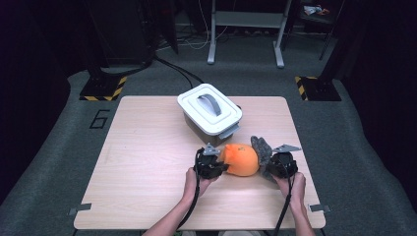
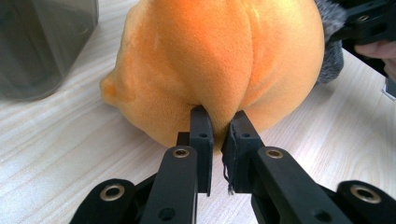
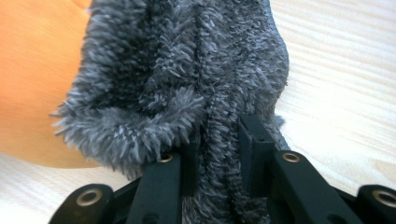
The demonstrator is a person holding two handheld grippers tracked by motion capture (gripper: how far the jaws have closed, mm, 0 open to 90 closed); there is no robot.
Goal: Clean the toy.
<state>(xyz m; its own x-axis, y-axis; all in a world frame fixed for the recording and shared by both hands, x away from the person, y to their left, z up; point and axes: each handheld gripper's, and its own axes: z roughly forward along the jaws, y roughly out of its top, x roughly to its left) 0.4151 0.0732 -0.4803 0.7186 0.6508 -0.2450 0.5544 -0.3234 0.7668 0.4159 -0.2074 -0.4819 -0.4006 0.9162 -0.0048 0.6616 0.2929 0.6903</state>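
An orange plush toy [image 1: 242, 160] lies on the wooden table [image 1: 147, 162] near its front edge. A grey fuzzy cloth [image 1: 262, 147] is attached at the toy's right side. My left gripper [image 1: 223, 166] comes at the toy from the left. In the left gripper view its jaws are shut on a pinch of the orange plush [image 2: 219, 60], meeting at the left gripper's tips [image 2: 219, 126]. My right gripper [image 1: 269, 166] sits at the toy's right. Its tips [image 3: 219, 135] are shut on a fold of the grey fuzzy cloth [image 3: 187, 70], with orange plush [image 3: 37, 70] behind.
A grey box with a white handled lid [image 1: 210, 109] stands just behind the toy, at the table's far middle; its wall [image 2: 42, 46] is close to the left gripper. Bare tabletop stretches to the left. A person's hands [image 1: 194, 182] hold both grippers from the front edge.
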